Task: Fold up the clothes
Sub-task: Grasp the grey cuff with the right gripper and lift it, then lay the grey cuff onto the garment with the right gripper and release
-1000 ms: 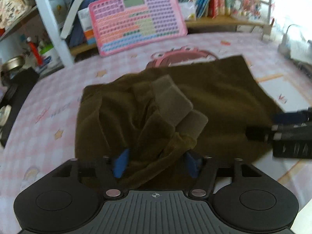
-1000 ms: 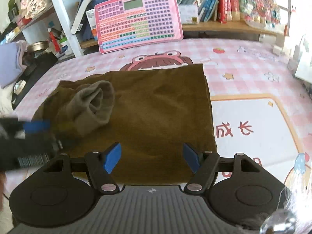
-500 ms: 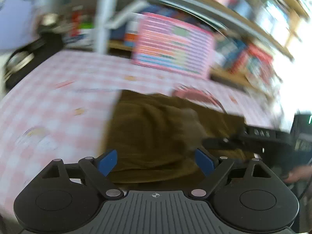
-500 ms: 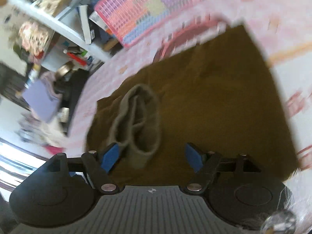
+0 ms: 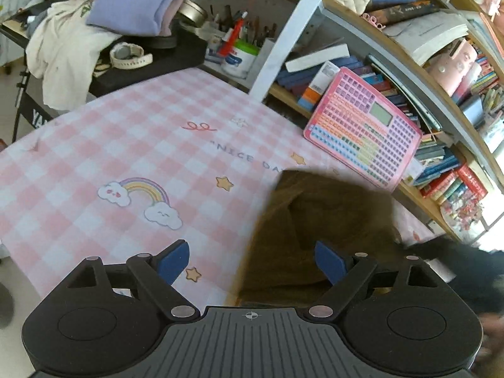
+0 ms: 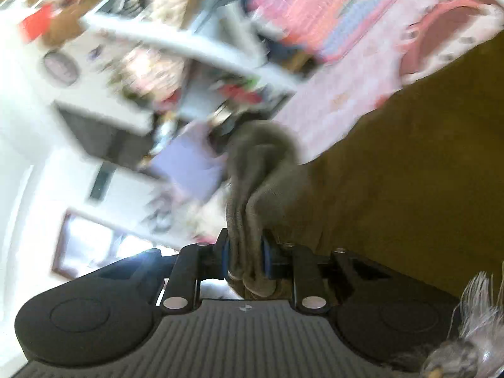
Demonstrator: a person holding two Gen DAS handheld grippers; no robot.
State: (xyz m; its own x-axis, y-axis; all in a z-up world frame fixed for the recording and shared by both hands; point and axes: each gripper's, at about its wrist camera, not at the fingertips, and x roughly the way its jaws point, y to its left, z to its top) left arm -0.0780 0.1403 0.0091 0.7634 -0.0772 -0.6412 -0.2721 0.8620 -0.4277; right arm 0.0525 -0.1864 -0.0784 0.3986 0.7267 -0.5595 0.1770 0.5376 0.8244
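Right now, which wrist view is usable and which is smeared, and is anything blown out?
Left wrist view: mostly sharp, fisheye-bent shelves, only the brown garment edge soft, window glare at far right. Right wrist view: tilted, heavy motion blur over the shelves, left side blown out white; only the right gripper and the ribbed cuff it pinches stay readable.

Each gripper point(image 5: 252, 261) is black plastic with 2 blue fingertips point(image 5: 171, 260), round silver screws and a ridged grey middle.
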